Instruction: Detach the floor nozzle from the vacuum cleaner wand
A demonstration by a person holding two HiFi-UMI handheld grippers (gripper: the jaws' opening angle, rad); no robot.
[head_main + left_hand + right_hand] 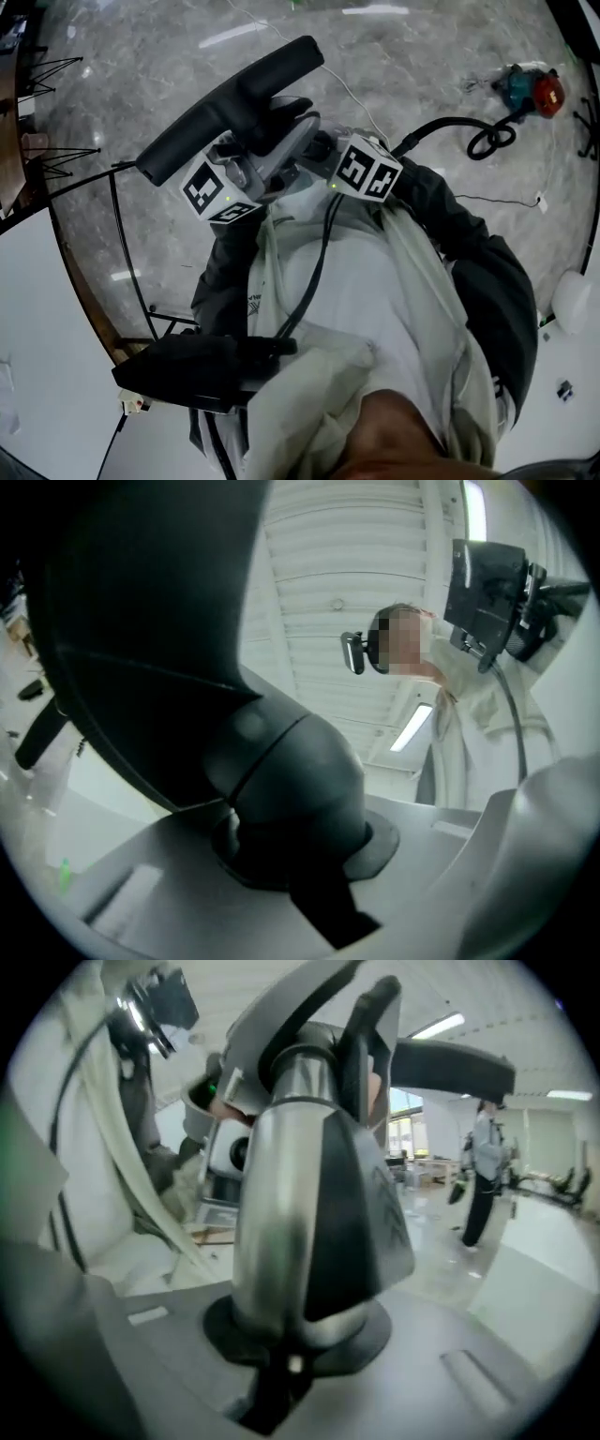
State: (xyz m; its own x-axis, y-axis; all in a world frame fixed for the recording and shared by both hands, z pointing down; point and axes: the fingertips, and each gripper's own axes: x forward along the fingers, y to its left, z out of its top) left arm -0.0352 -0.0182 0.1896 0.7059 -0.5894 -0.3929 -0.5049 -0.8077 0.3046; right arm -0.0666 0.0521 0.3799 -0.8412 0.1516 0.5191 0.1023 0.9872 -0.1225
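Your left gripper [298,855] has its fingers clenched on the black neck of the floor nozzle [141,621]; only the left gripper view shows this grip. Your right gripper [291,1335] has its fingers grasping the silver wand [281,1194], which is clear only in the right gripper view. The head view alone shows both grippers and the nozzle raised together, well above the floor [422,56].

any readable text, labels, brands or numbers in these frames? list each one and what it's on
No text can be read in any view.
left gripper's marker cube: black-and-white square patterns only, no letters or digits.
right gripper's marker cube: the same, patterns only.
Small print on the person's clothing: too small to read.
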